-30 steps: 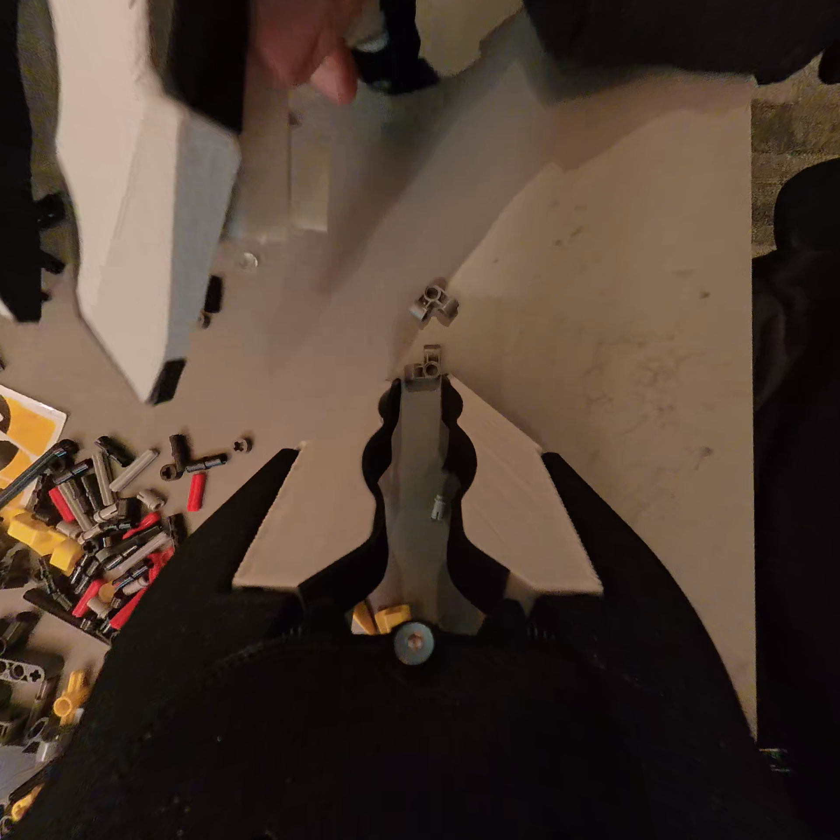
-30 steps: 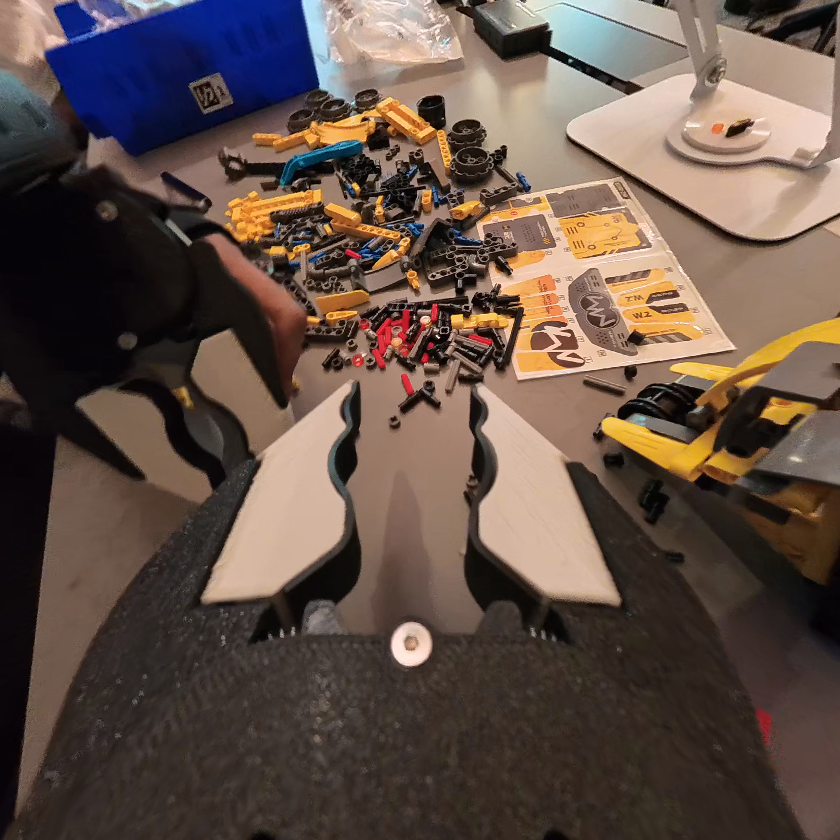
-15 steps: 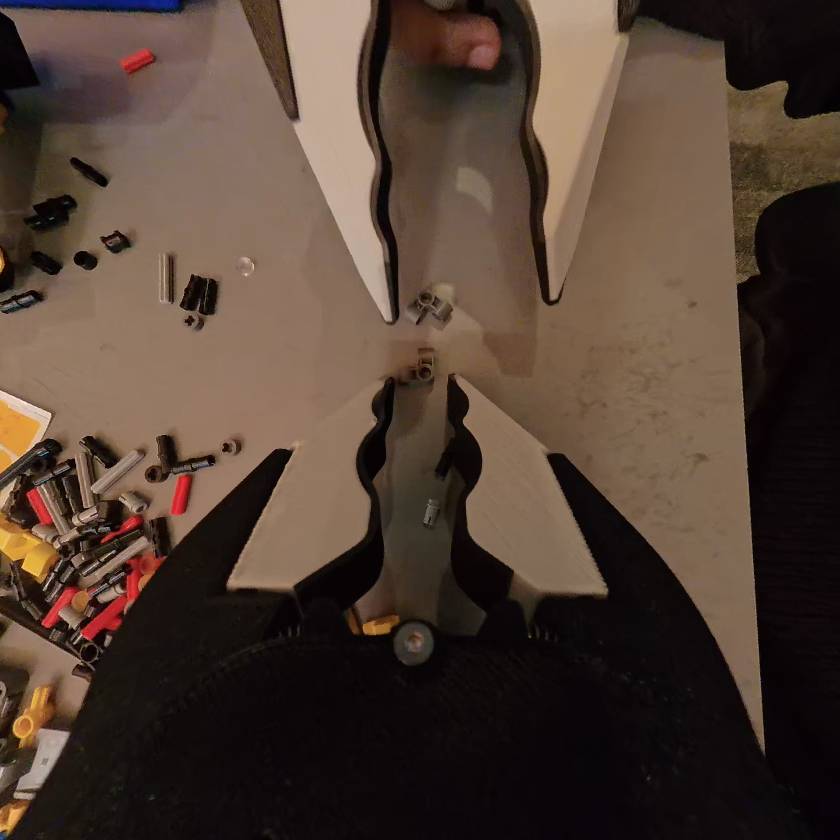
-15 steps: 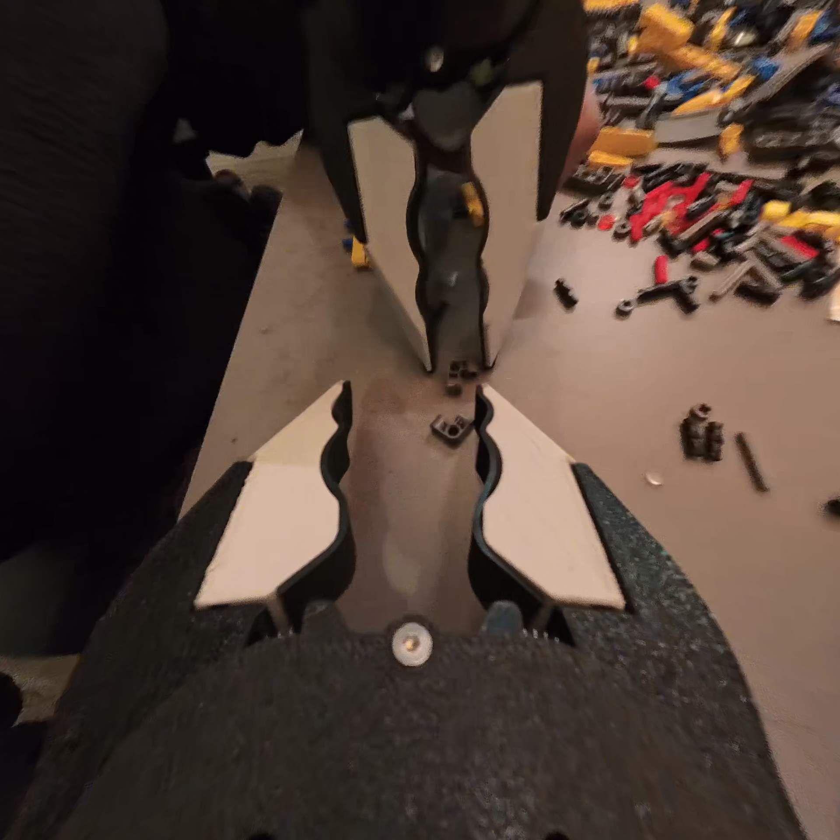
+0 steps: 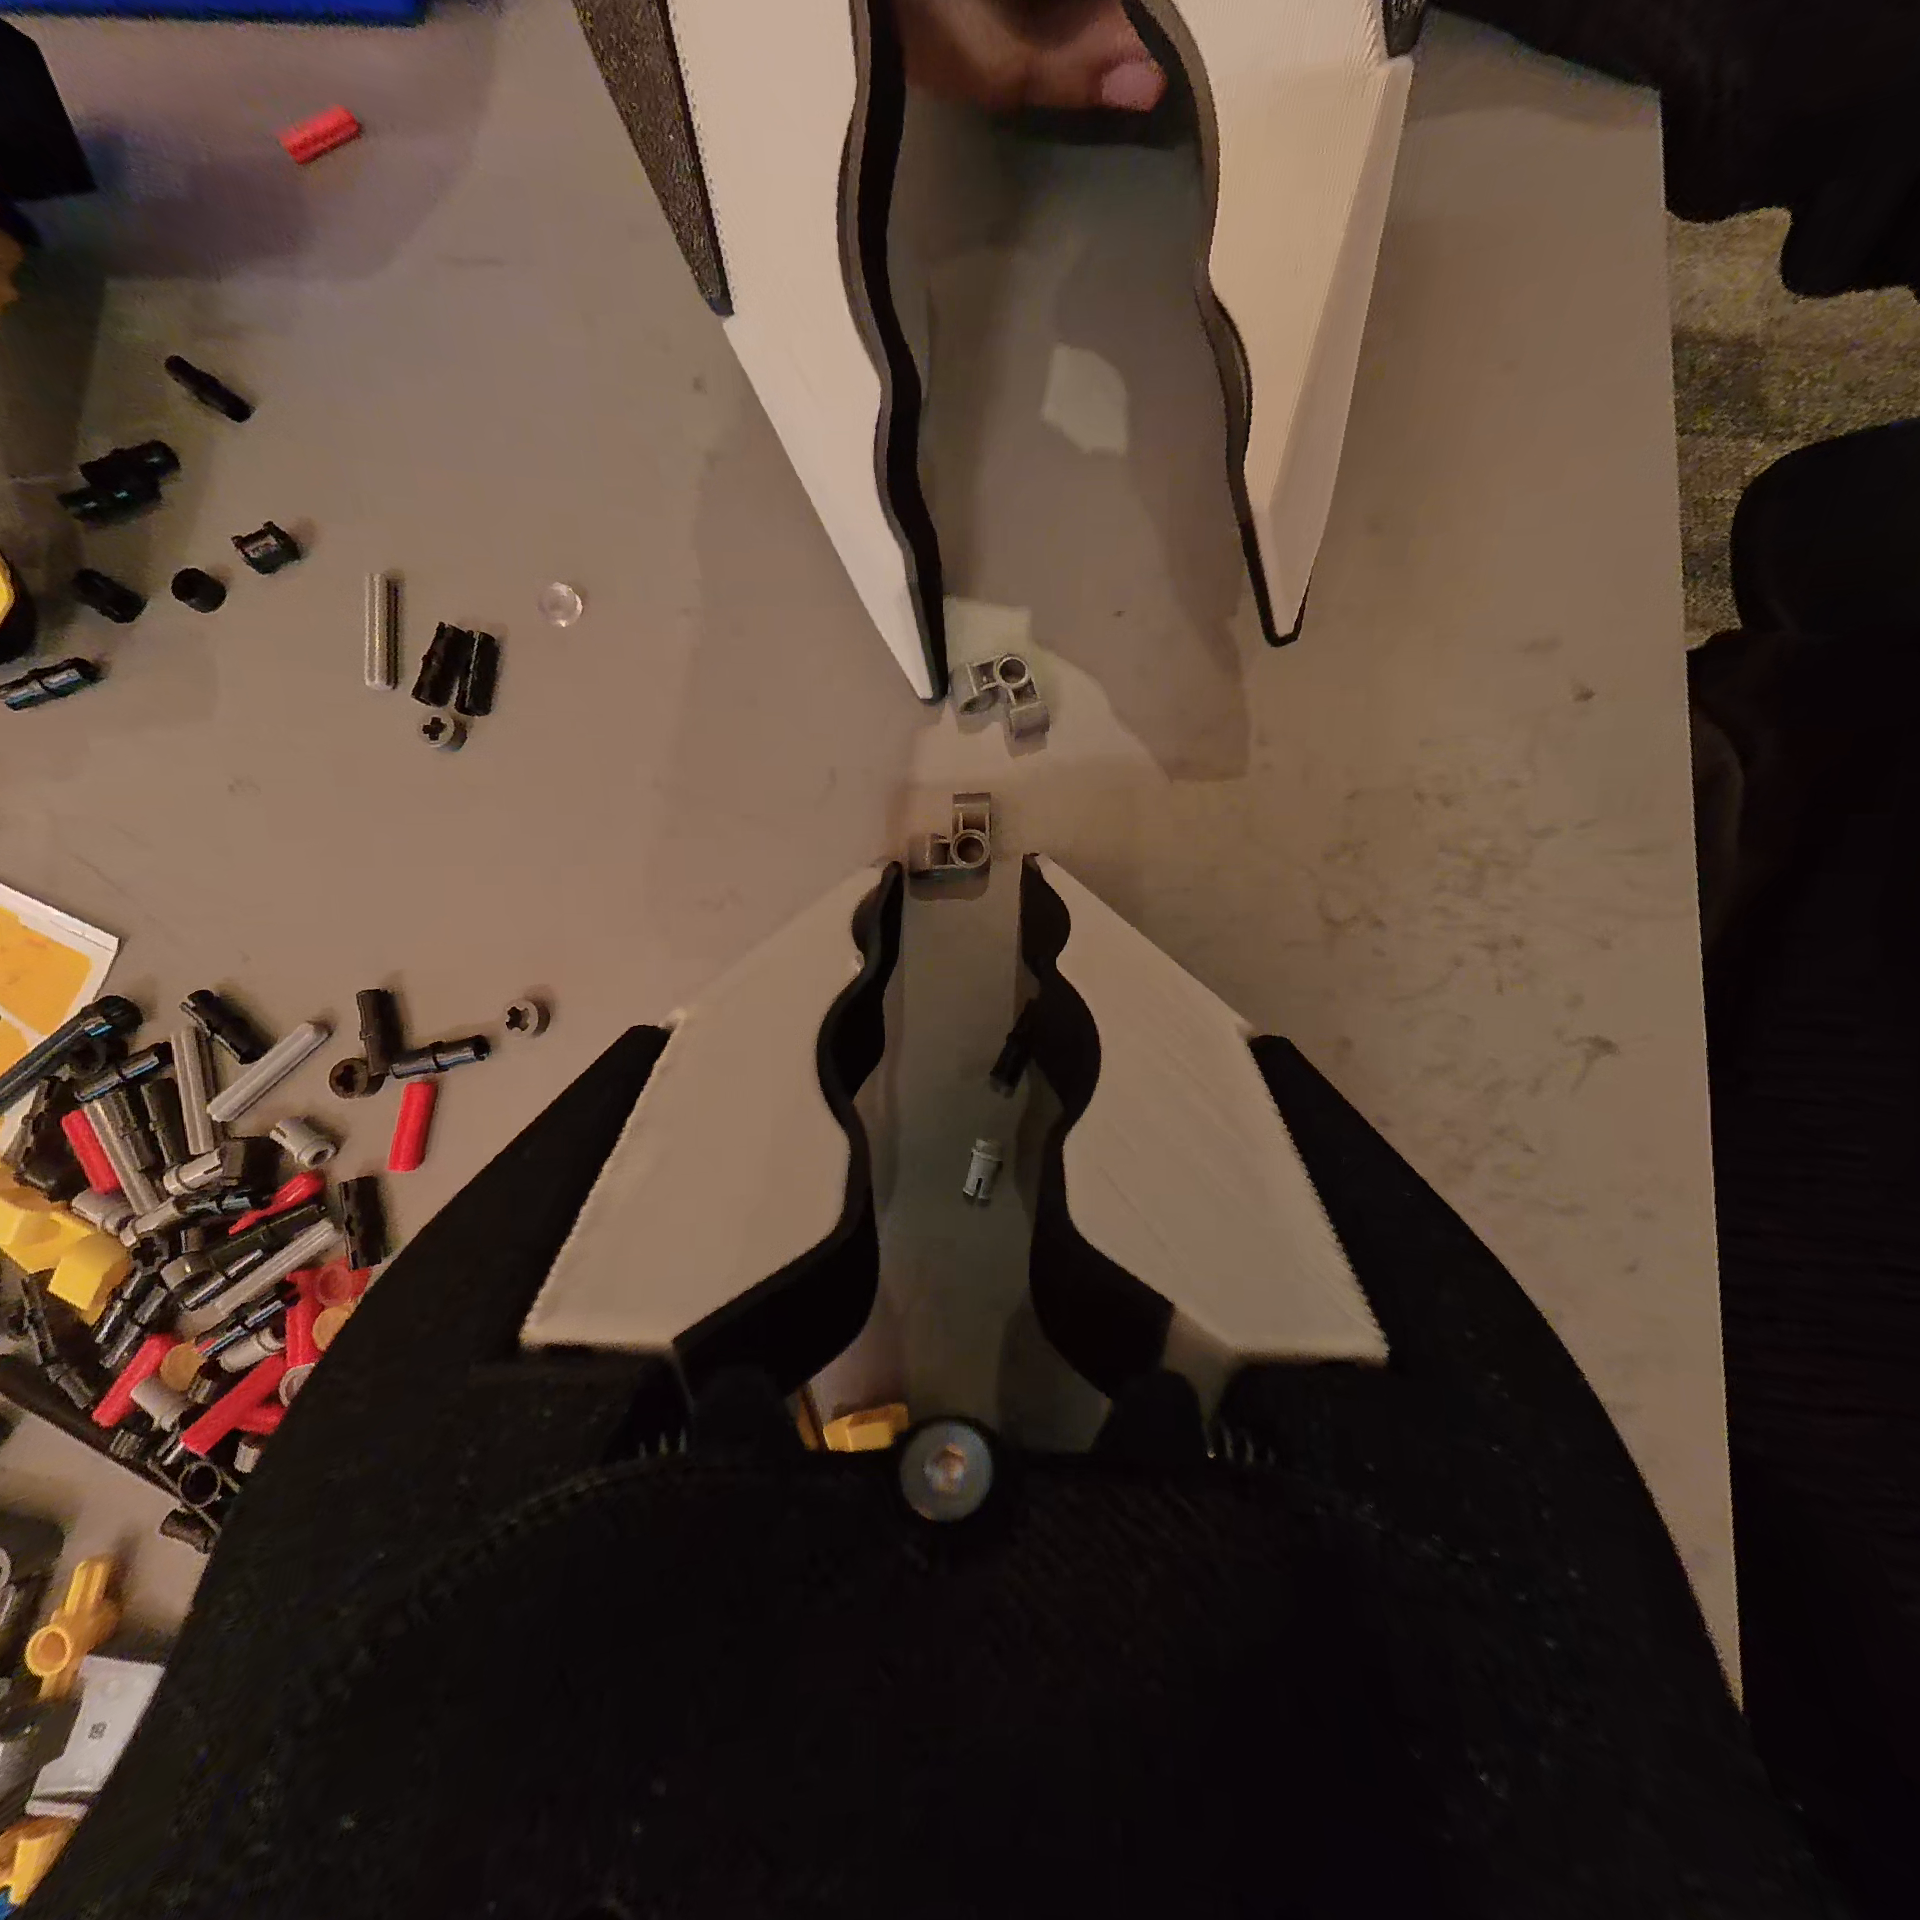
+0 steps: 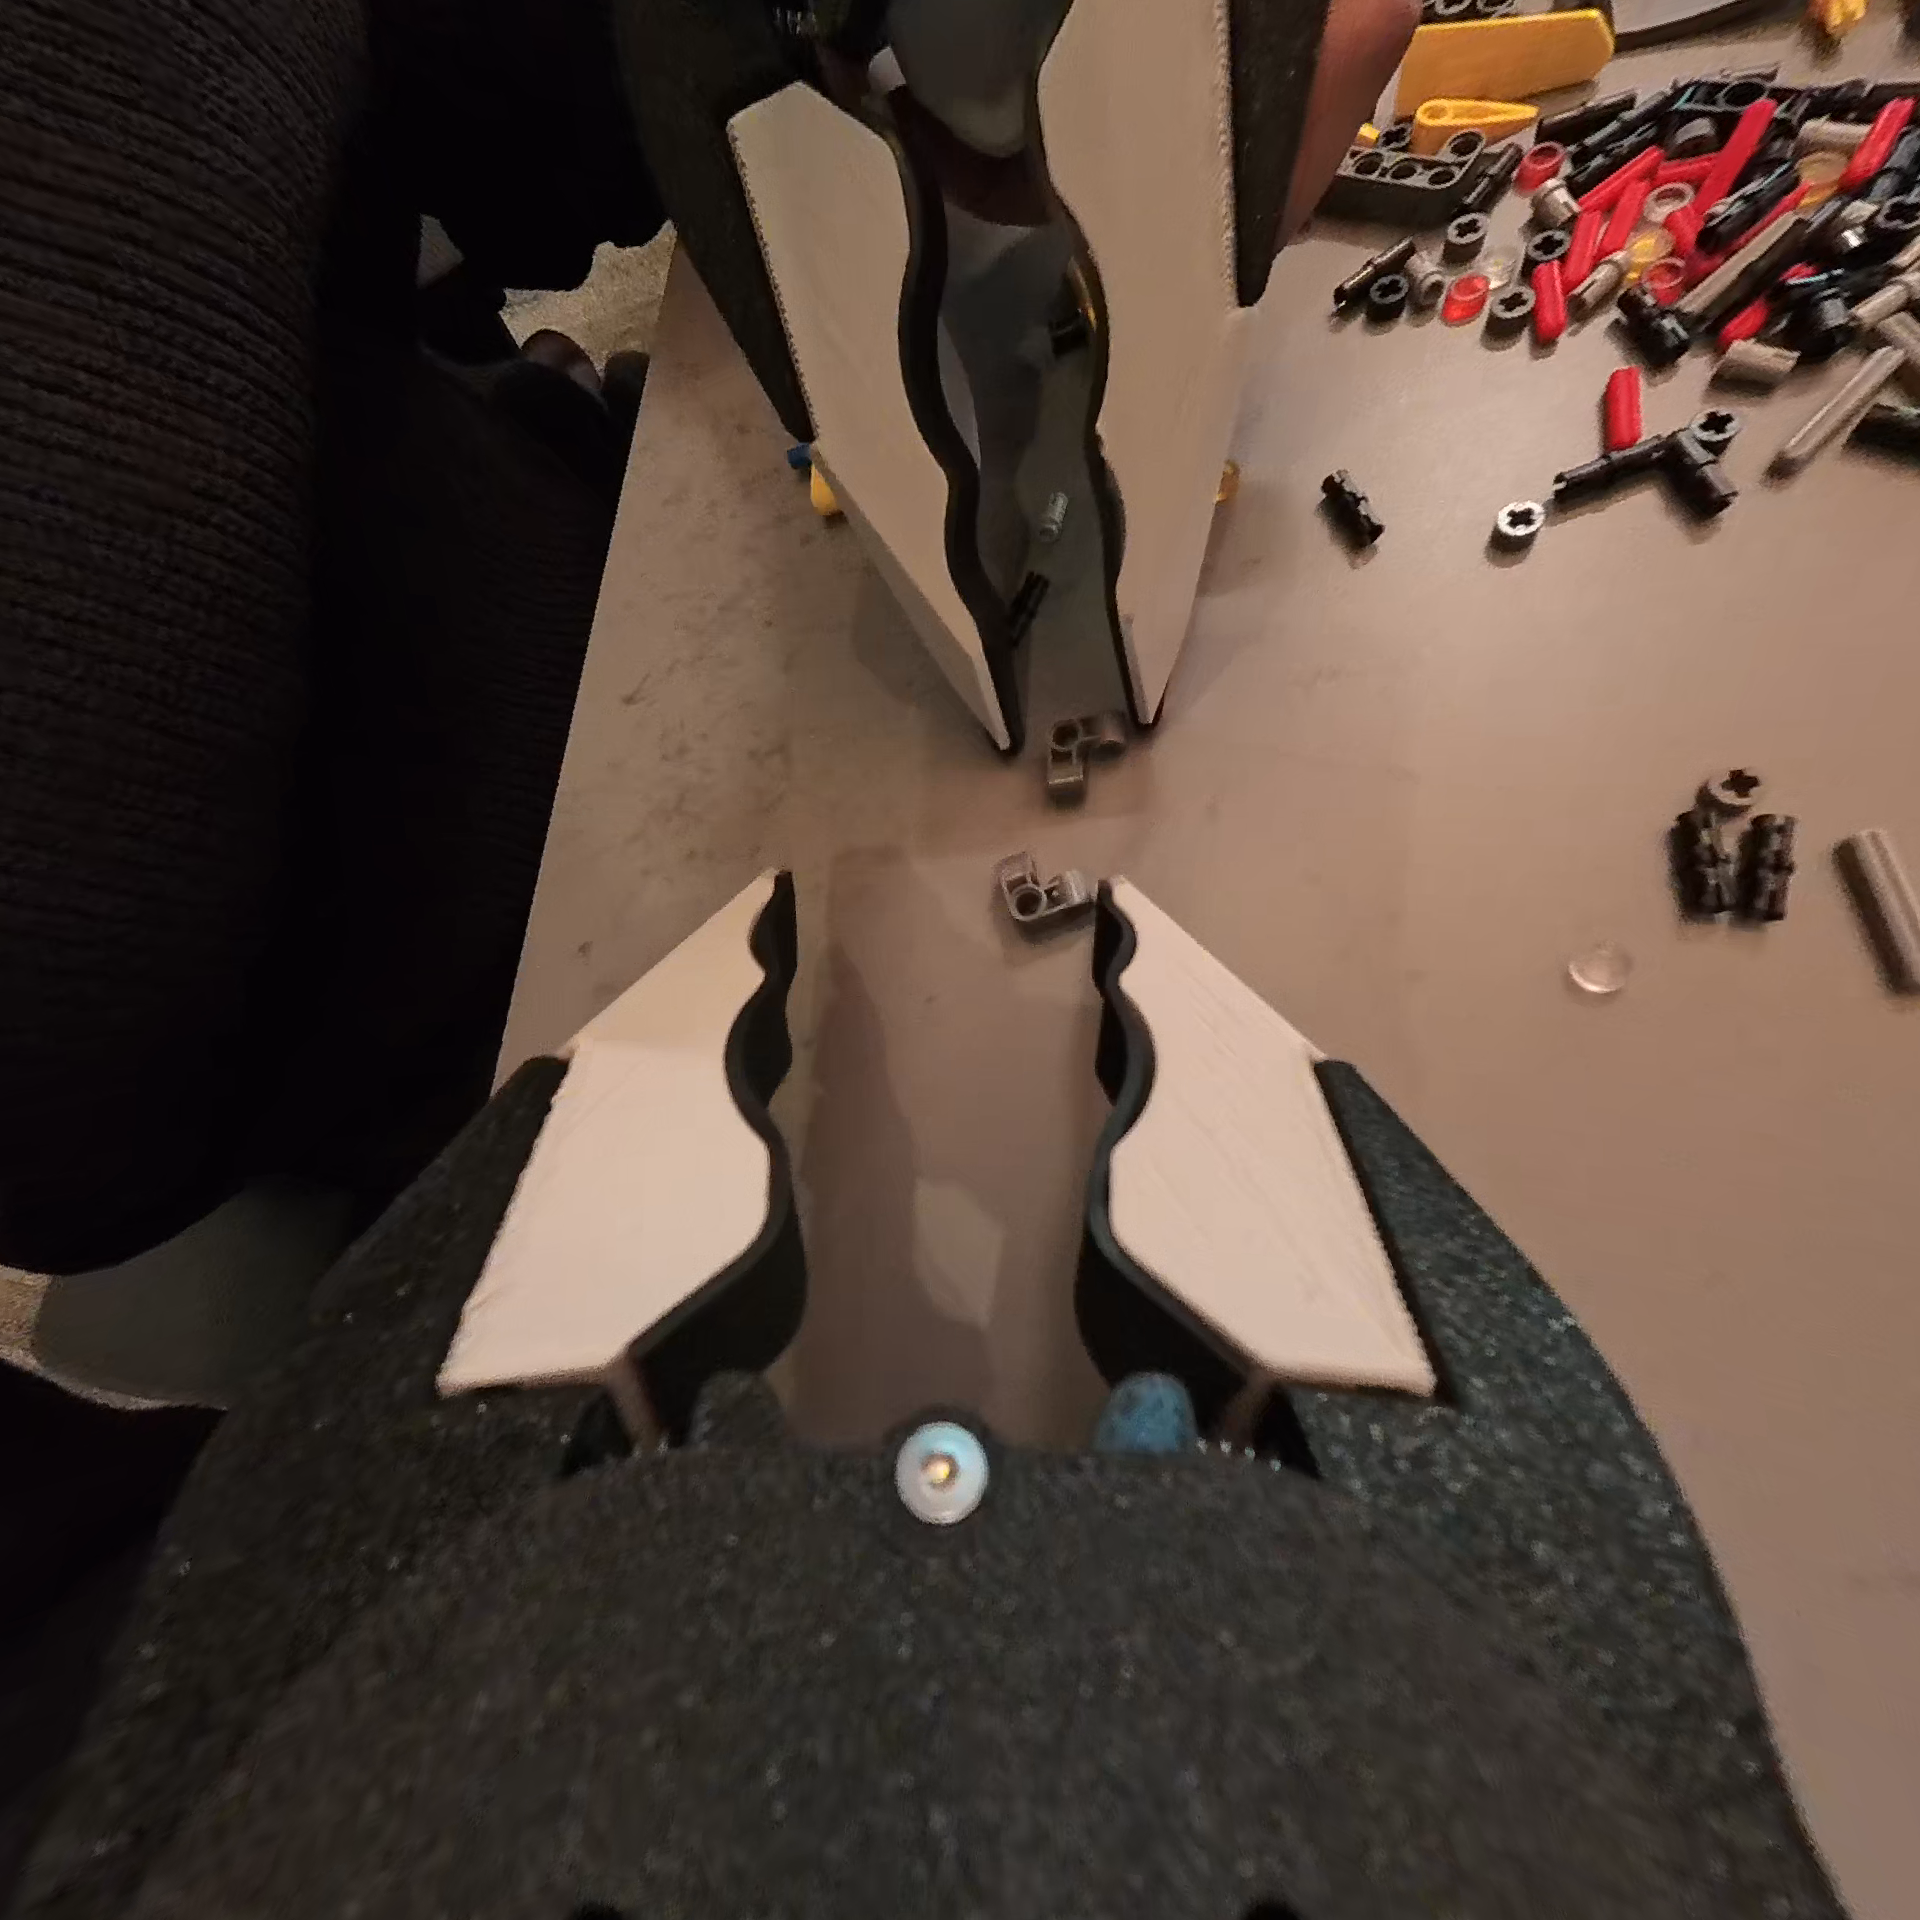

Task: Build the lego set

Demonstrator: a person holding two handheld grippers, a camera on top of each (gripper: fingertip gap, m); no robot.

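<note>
Two small grey angled connectors lie on the grey table (image 5: 1403, 935) between two grippers that face each other tip to tip. My left gripper (image 5: 961, 868) is narrowly open, and one connector (image 5: 954, 847) sits on the table right at its tips, in the gap. In the right wrist view this is the far gripper (image 6: 1075, 732) with that connector (image 6: 1081, 750). My right gripper (image 6: 945, 885) is wide open and low. The second connector (image 6: 1042, 896) lies just inside its right fingertip. In the left wrist view it is the upper gripper (image 5: 1107, 660) with that connector (image 5: 1003, 694).
A heap of red, black, grey and yellow pins and beams (image 5: 177, 1195) lies left of my left gripper, shown at upper right in the right wrist view (image 6: 1662, 208). Two small pins (image 5: 982, 1169) lie between the left fingers. The table edge (image 5: 1683, 831) is close. One gripper's finger ends stand about 4 cm off the other's.
My right gripper swung away from the parts heap, turned to face my left gripper and came down beside the second connector. My left gripper stayed over its connector.
</note>
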